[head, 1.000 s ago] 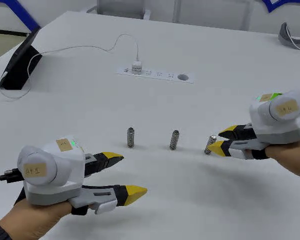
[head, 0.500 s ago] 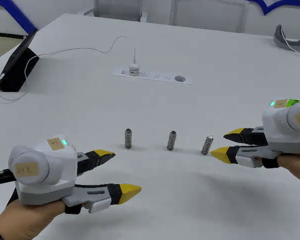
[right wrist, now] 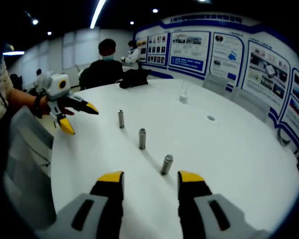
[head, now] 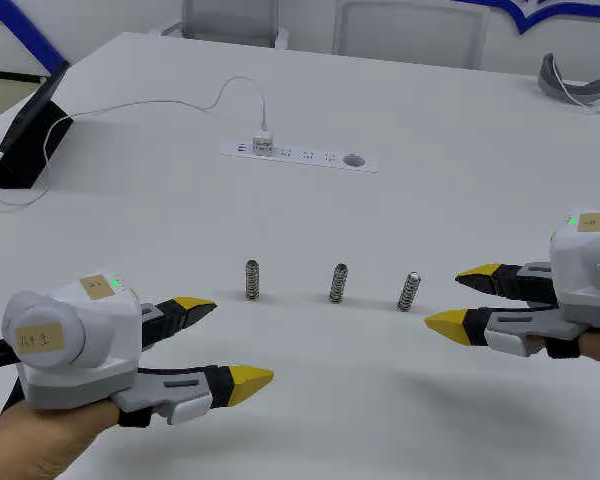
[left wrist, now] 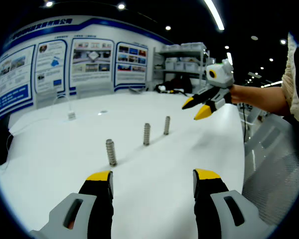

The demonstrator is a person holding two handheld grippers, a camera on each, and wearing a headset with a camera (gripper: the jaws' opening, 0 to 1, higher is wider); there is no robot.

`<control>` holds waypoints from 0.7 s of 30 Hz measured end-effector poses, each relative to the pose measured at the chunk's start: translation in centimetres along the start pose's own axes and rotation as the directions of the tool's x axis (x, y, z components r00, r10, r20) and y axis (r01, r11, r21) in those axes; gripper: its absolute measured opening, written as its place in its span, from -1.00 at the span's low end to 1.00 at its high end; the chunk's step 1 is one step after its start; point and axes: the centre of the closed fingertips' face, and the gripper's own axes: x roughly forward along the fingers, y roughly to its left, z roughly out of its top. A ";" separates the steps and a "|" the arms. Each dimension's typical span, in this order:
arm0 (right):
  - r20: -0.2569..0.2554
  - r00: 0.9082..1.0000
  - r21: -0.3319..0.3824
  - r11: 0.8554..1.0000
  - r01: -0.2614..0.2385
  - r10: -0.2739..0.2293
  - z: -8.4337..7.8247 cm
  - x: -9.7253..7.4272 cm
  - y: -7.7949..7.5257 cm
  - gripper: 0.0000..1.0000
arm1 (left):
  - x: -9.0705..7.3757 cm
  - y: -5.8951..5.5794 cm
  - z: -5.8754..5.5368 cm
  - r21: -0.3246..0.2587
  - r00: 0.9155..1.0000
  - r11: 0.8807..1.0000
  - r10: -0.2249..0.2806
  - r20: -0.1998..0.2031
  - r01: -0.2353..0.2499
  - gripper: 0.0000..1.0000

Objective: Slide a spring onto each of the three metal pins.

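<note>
On bench [head: 450, 130]: 3 springs [head: 338, 283] upright (tags [head: 38, 338] illeg.)

We log this as a lab/demo rm w/ office fittings. Evidence: large white surface [head: 460, 120] w/ a power strip [head: 298, 156] lying on it, charger [head: 263, 140] plugged in. Grey chairs [head: 230, 18] stand along its far edge. Blue-trimmed info posters [left wrist: 84, 55] cover the wall. Shelving [left wrist: 187, 55] w/ boxes in bkgd. Strip lights [left wrist: 214, 14] + spots on dark ceiling. Person [right wrist: 105, 69] seated beyond the surface.
</note>
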 end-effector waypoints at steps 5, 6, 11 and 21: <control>0.013 1.000 0.007 1.000 0.000 -0.001 -0.3 -0.5 0.4 -0.05 | -0.2 0.1 0.1 -0.003 1.000 1.000 0.007 0.002 -0.007 0.33; 0.014 1.000 0.008 1.000 0.000 0.000 -0.4 -0.6 0.5 -0.04 | -0.2 0.2 0.1 -0.004 1.000 1.000 0.008 0.002 -0.008 0.33; 0.018 1.000 0.019 1.000 0.001 -0.002 -1.0 -0.9 0.8 0.01 | -0.3 0.2 0.0 -0.007 1.000 1.000 0.011 0.000 -0.011 0.34; 0.048 0.999 0.041 0.999 0.017 -0.019 -1.3 -1.5 0.9 0.09 | -0.6 0.6 -0.1 -0.016 1.000 1.000 0.021 0.002 -0.021 0.36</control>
